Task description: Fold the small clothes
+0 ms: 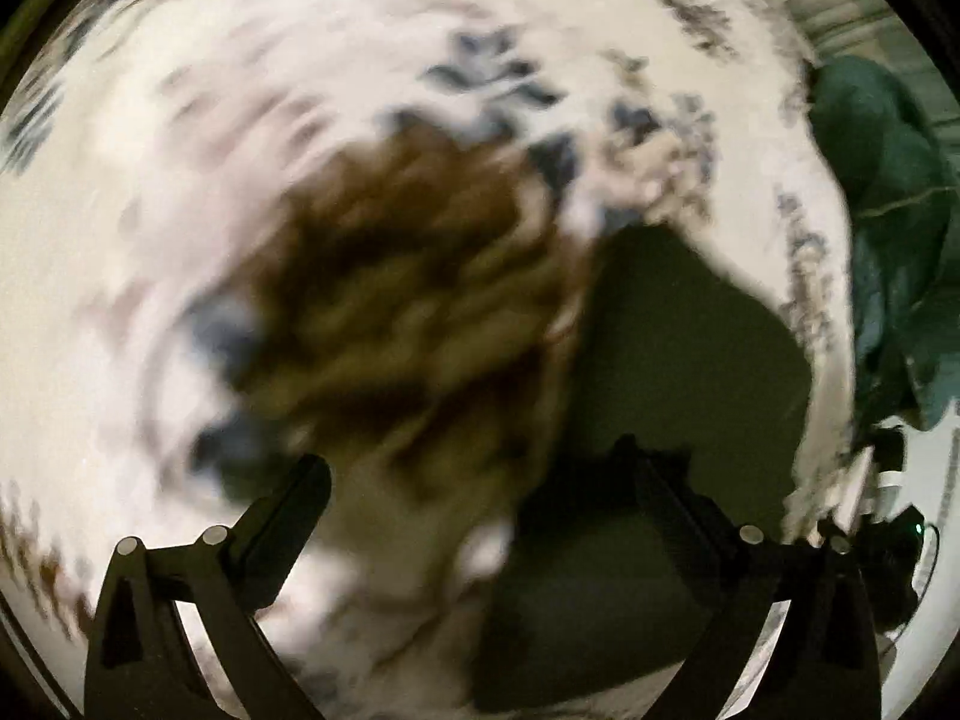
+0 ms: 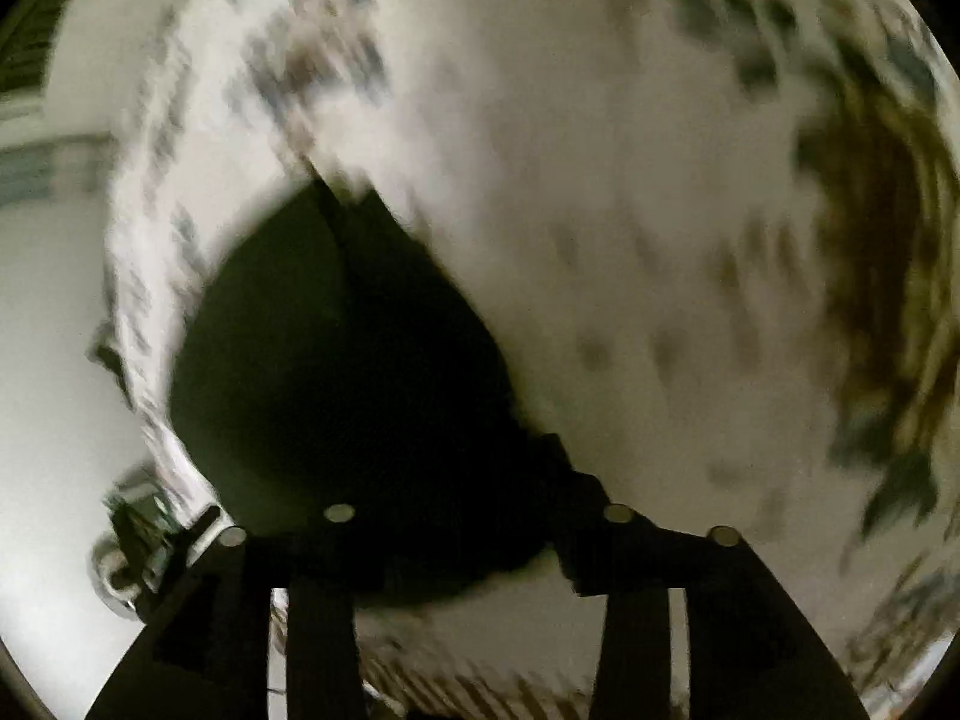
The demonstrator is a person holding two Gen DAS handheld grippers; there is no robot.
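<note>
Both views are motion-blurred. A dark green garment [image 1: 678,360] lies on a white patterned cloth [image 1: 180,150] with a brown floral patch [image 1: 390,276]. My left gripper [image 1: 474,468] is open; its right finger [image 1: 654,480] is over the dark garment, its left finger [image 1: 294,498] over the white cloth. In the right wrist view the dark garment [image 2: 348,372] fills the space between and ahead of my right gripper [image 2: 444,480] fingers. The fingers stand apart; whether they pinch any fabric is hidden in the dark.
A teal garment [image 1: 882,228] lies heaped at the right edge of the cloth. A pale floor or wall [image 2: 48,360] shows at the left beyond the cloth's edge. Some gear with a green light [image 1: 900,528] sits at the right.
</note>
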